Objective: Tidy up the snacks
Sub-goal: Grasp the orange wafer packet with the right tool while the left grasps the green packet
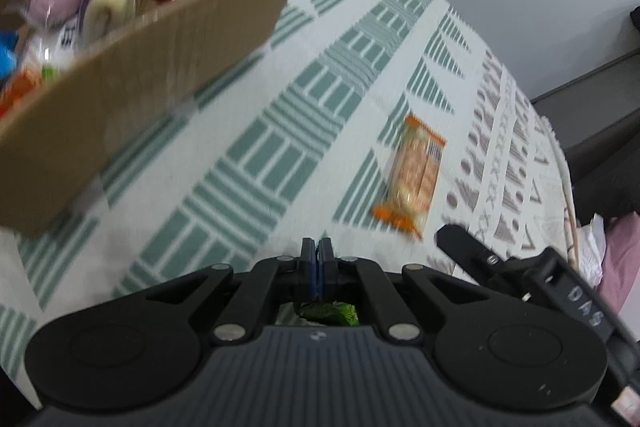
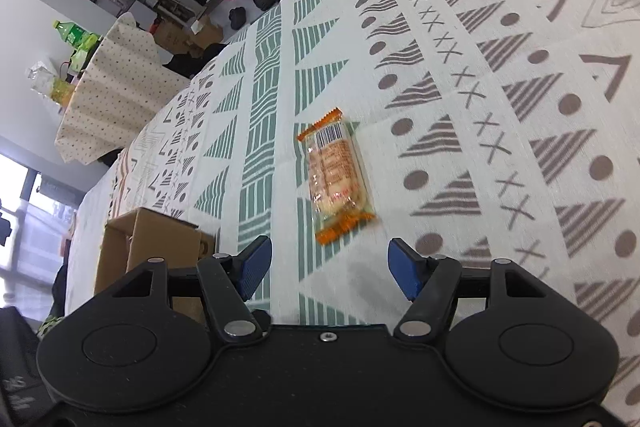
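Note:
An orange-ended clear packet of biscuits (image 1: 412,175) (image 2: 338,175) lies on the patterned tablecloth (image 1: 312,115). My right gripper (image 2: 330,263) hovers just short of it, open, its blue pads (image 2: 256,267) wide apart with nothing between them. My left gripper (image 1: 319,259) is shut, and a green snack packet (image 1: 332,313) hangs under its closed fingers. A cardboard box (image 1: 160,67) (image 2: 156,243) holding several snacks stands to the upper left of the left gripper. One black finger of the right gripper (image 1: 460,237) shows beside the orange packet.
The table edge (image 1: 560,155) curves along the right in the left wrist view, with grey floor beyond. In the right wrist view a second table under a dotted cloth (image 2: 116,83) with bottles stands far off, and boxes and bags sit on the floor behind.

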### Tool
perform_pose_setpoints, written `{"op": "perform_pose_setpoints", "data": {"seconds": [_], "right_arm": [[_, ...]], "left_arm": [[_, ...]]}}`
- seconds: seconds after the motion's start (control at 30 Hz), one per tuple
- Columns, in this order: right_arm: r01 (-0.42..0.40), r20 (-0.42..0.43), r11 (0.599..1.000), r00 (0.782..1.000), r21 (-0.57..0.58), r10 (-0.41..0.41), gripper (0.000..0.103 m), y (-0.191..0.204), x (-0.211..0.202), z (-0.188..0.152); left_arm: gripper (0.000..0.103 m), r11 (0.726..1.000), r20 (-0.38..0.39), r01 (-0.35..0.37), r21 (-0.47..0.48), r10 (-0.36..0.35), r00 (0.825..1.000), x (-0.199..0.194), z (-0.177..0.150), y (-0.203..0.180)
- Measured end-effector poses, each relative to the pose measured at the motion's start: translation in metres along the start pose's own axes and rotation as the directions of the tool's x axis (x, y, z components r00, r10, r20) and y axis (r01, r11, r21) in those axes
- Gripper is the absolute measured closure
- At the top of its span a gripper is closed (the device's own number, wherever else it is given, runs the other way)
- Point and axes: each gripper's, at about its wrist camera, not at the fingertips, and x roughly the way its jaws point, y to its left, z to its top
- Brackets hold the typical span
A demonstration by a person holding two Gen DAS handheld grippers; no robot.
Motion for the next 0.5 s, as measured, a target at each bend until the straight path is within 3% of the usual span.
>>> {"op": "perform_pose_setpoints", "data": {"seconds": [0.23,0.5], "right_arm": [[0.051,0.038,0.998,0.998,-0.045,-0.049,0.040,0.012,0.020,0.007],[0.100,0.066,0.987,0.994,-0.123,-0.093,0.045,0.026,0.049,0.008]], "left_arm": [[0.103,1.000,0.049,-0.007,0.018,0.006,0.999,-0.005,0.028,0.002],[0.103,1.000,0.035,-0.012,0.016,0.011,0.999,0.007,0.045,0.006]]}}
